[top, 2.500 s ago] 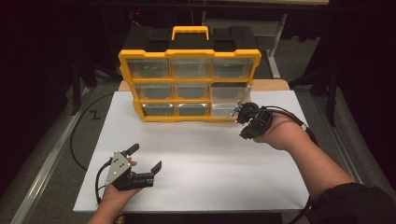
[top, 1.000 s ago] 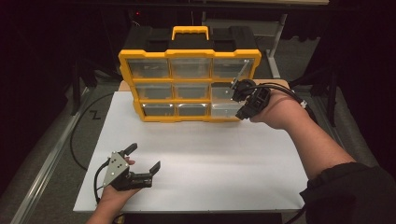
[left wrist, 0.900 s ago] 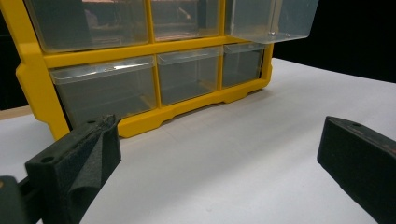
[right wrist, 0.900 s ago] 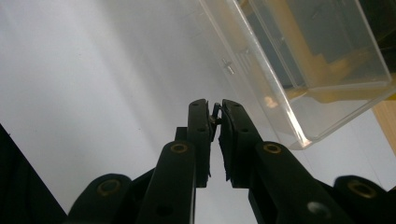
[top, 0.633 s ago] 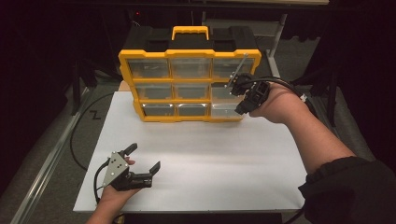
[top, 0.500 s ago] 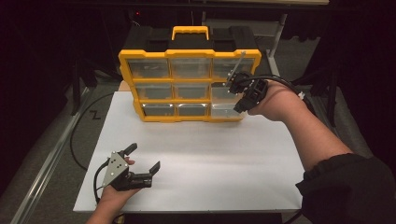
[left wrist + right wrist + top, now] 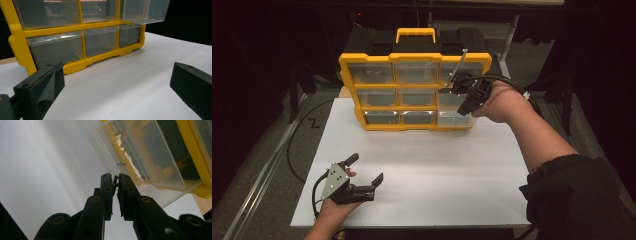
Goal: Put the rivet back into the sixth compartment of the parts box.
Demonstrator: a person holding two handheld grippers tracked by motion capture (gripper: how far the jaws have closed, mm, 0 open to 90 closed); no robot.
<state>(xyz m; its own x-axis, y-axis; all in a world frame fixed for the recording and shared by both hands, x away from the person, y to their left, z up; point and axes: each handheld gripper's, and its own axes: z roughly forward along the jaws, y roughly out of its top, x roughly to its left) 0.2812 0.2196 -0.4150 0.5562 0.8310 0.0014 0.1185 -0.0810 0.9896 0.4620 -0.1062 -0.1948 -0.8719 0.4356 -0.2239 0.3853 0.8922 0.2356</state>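
A yellow organizer [image 7: 412, 107] with clear drawers stands at the back of the white table [image 7: 432, 170]. The right drawer of its middle row [image 7: 145, 11] is pulled out, and a small screw [image 7: 121, 164] lies inside it. My right gripper [image 7: 452, 88] hovers over that drawer, shut on a thin metal rod [image 7: 459, 65] that slants up and to the right in front of the top right drawer. In the right gripper view the jaws [image 7: 115, 178] pinch a small dark piece at their tips. My left gripper [image 7: 367, 167] rests open near the front left of the table, nothing between its fingers [image 7: 40, 87].
The organizer's other drawers [image 7: 53, 47] are pushed in. A black cable [image 7: 294, 145] loops off the table's left side. A metal rail [image 7: 257, 195] runs along the left edge. Bare white table lies between the two grippers.
My right gripper has lifted from the front of the pulled-out drawer and moved up and back along the right column, carrying the rod. The left gripper has stayed put.
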